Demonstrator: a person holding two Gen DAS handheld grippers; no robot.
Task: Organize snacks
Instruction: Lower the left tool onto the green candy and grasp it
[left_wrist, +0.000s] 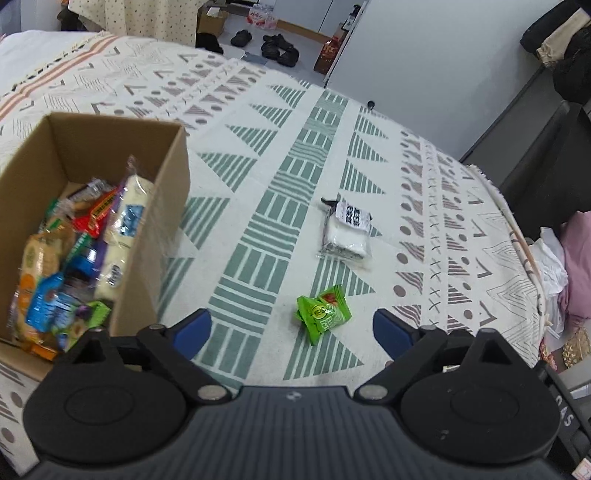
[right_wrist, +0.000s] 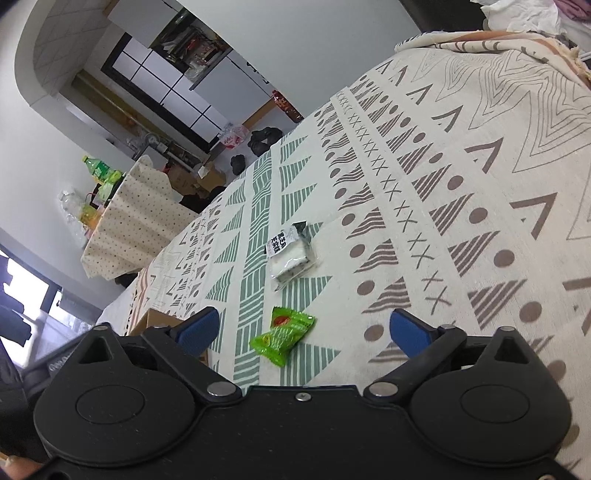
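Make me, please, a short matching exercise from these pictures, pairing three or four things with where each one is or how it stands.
Things:
1. green packet
2. white packet
3. cardboard box
4. left gripper

Descriptions:
A. open, holding nothing
B. full of mixed snacks
C. on the cloth just ahead of the fingers
D. on the cloth farther off, black-and-white label

Pairs: 1-C, 2-D, 3-B, 4-A

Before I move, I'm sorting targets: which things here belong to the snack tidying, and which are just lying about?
Job:
green crinkly snack packet
clear-wrapped white snack with black label
brown cardboard box of snacks

Lying about:
black shoes on the floor
green drink bottle
pink cloth
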